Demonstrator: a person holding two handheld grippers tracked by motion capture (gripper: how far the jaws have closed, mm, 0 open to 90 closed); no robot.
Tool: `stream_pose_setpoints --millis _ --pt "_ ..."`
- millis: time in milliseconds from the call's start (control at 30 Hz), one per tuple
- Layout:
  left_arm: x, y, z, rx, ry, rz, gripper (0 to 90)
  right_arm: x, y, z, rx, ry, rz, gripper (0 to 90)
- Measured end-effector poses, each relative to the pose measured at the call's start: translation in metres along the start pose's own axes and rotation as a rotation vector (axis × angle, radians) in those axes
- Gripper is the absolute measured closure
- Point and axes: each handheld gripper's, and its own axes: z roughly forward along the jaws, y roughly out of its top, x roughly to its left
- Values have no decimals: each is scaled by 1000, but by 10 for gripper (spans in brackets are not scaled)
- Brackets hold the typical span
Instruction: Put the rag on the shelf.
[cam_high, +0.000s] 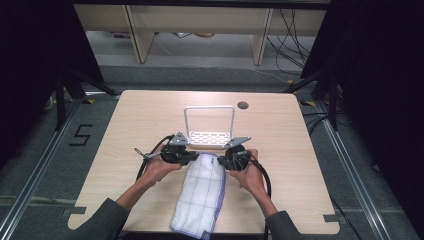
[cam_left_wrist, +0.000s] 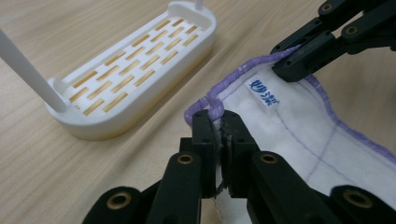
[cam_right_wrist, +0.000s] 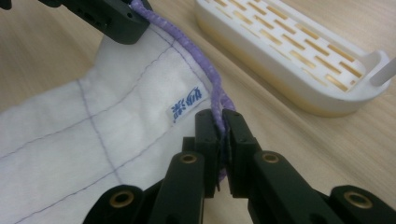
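Both tools are pinched on the far short edge of the white quilted cloth with purple stitched border (cam_high: 200, 195). The left gripper (cam_left_wrist: 218, 122) has its jaws clamped on the corner hem, and the right gripper (cam_right_wrist: 220, 122) has its jaws closed on the purple edging of the other corner.

Likely step: lift the cloth and hang it over the white plastic rack with slotted base and tall wire-like loop handle (cam_high: 209, 125). To do it well, keep both pinches tight and raise both corners level. Hold the edge taut between the grippers so it does not sag, then carry it forward over the rack's bar. The bite on each hem looks shallow, so a jerk may slip it.

The cloth lies flat on the light wooden table (cam_high: 300, 150), on the person's side of the rack. Its far edge is just beside the rack base and its near end hangs at the table edge nearest the person. It looks folded into a long strip, soft and thin, with faint purple grid stitching. A small white label with blue print (cam_right_wrist: 187, 103) sits near the gripped edge, between the two grippers.
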Motion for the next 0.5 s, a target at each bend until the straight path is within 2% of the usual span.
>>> stream_pose_setpoints --millis 67,100,133,167,200,300,333,367,433,500 --pt "-6 3 -8 -15 -11 17 848 4 0 -8 -16 4 -2 859" --pt "-8 4 -11 -18 -14 21 848 7 0 -10 -51 -5 -1 860" --pt "-11 6 -16 -24 -18 26 848 7 1 -12 -76 11 -45 860" --pt "-13 7 -18 -32 -20 28 849 9 2 -18 -79 19 -61 860" --pt "-14 8 -22 -36 -25 23 849 11 2 -19 -98 19 -57 860" --pt "-17 10 -32 -50 -42 25 847 18 5 -31 -88 41 -45 860" --pt "-18 11 -35 -50 -40 21 848 18 5 -30 -118 32 -53 861" --pt "-18 12 -38 -50 -46 20 848 20 7 -36 -91 45 -38 860" --pt "-19 14 -44 -65 -54 10 849 23 9 -40 -116 56 -41 861" --pt "-21 17 -50 -59 -58 19 849 25 12 -47 -109 67 -60 860"
